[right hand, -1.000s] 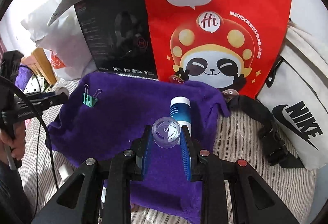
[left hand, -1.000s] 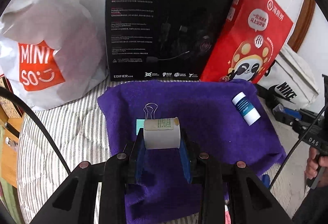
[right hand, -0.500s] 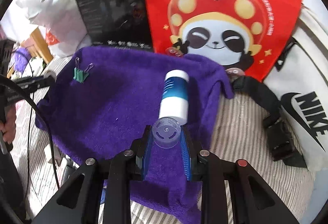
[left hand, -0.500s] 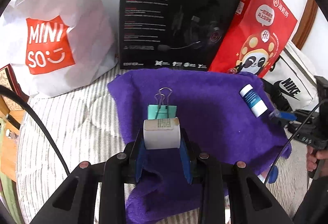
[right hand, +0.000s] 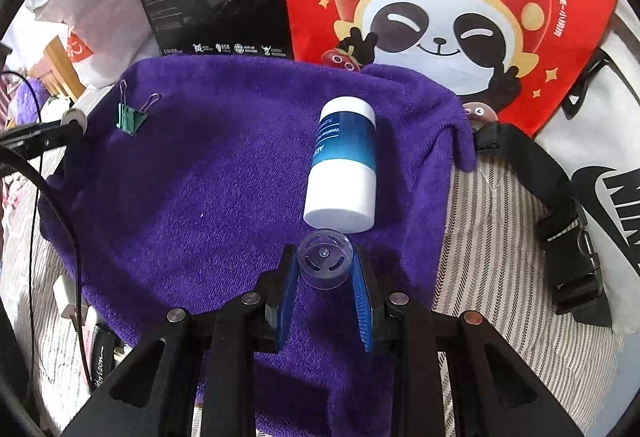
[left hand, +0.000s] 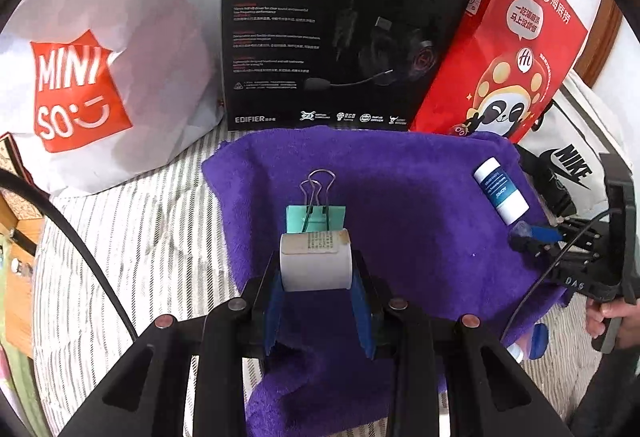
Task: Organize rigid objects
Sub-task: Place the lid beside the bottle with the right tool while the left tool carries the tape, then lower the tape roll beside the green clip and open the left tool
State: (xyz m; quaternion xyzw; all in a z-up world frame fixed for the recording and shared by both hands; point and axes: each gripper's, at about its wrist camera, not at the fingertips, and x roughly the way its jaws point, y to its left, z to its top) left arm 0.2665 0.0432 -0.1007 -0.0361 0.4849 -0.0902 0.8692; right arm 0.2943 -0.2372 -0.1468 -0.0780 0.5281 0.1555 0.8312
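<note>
My left gripper [left hand: 316, 269] is shut on a grey-white cylinder [left hand: 315, 260], held just behind a green binder clip [left hand: 316, 213] on the purple towel [left hand: 400, 205]. My right gripper [right hand: 325, 265] is shut on a small clear plastic cap [right hand: 325, 259], right at the near end of a blue-and-white bottle [right hand: 344, 165] lying on the towel [right hand: 200, 177]. The bottle [left hand: 500, 191] and the right gripper [left hand: 532, 237] also show at the right of the left wrist view. The clip [right hand: 130, 117] and the left gripper with its cylinder [right hand: 74, 121] show at the left of the right wrist view.
A white Miniso bag [left hand: 92, 77], a black headset box [left hand: 340, 25] and a red panda bag [right hand: 440, 9] stand behind the towel. A white Nike bag with black straps [right hand: 568, 205] lies at right. Striped bedding [left hand: 132, 237] surrounds the towel. Cables and a charger [right hand: 68, 297] lie at left.
Both grippers moved forward and lower over the towel. The left one closed in on the binder clip, the right one on the bottle. Both kept their hold.
</note>
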